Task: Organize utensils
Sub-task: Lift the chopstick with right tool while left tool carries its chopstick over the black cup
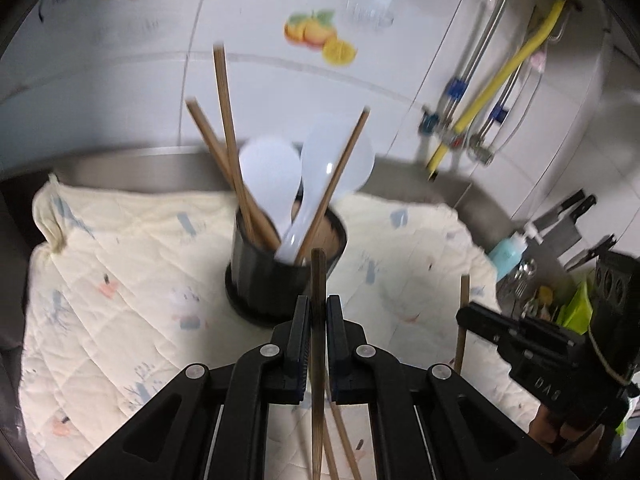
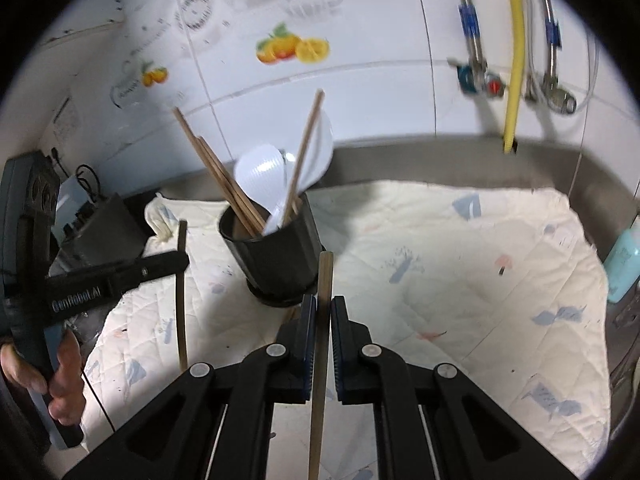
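Note:
A black utensil holder [image 1: 276, 272] stands on a cream quilted cloth [image 1: 120, 280]; it also shows in the right wrist view [image 2: 276, 256]. It holds three wooden chopsticks [image 1: 226, 128] and two white plastic spoons [image 1: 272, 184]. My left gripper [image 1: 318, 312] is shut on a wooden chopstick [image 1: 318, 276], held upright just in front of the holder. My right gripper [image 2: 323, 312] is shut on another wooden chopstick [image 2: 325, 280], also upright near the holder. The right gripper shows in the left wrist view [image 1: 464, 316], the left gripper in the right wrist view [image 2: 180, 260]. Two loose chopsticks [image 1: 344, 440] lie on the cloth below.
The cloth lies on a steel counter [image 2: 440, 152] against a white tiled wall with fruit stickers [image 2: 292, 48]. Pipes and a yellow hose [image 2: 514, 60] hang at the right. A blue soap bottle [image 1: 508, 256], knives [image 1: 560, 224] and a cutlery rack stand at the right.

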### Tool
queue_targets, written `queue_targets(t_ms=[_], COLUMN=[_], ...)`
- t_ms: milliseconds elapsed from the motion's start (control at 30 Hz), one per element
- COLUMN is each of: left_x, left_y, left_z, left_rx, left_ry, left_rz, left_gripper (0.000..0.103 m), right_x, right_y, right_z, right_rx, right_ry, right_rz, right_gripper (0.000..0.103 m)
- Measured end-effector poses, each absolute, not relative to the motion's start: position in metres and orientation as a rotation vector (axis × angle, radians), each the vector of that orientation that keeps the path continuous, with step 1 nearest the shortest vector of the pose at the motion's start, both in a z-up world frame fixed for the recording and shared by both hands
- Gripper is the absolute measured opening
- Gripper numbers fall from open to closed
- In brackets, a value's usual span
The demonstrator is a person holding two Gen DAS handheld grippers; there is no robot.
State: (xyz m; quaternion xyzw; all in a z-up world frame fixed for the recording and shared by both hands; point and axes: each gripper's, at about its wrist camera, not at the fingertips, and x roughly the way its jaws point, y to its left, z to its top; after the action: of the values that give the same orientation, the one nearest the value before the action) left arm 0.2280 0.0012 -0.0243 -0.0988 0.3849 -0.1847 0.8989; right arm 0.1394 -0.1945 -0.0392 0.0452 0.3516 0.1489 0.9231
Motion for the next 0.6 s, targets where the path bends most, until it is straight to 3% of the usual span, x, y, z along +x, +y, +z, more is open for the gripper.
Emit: queue_targets(t_ms=[600], left_x=[0.248], left_y=[0.027], left_z=[0.108], left_rx=[-0.238], left_ry=[0.493], left_rz=[-0.358], left_gripper=[0.007], right_x=[0.140], right_y=[-0.194], right_z=[0.014], right_rx=[0.093], right_ry=[0.575], right_rz=[0.306], right_gripper=[0.009])
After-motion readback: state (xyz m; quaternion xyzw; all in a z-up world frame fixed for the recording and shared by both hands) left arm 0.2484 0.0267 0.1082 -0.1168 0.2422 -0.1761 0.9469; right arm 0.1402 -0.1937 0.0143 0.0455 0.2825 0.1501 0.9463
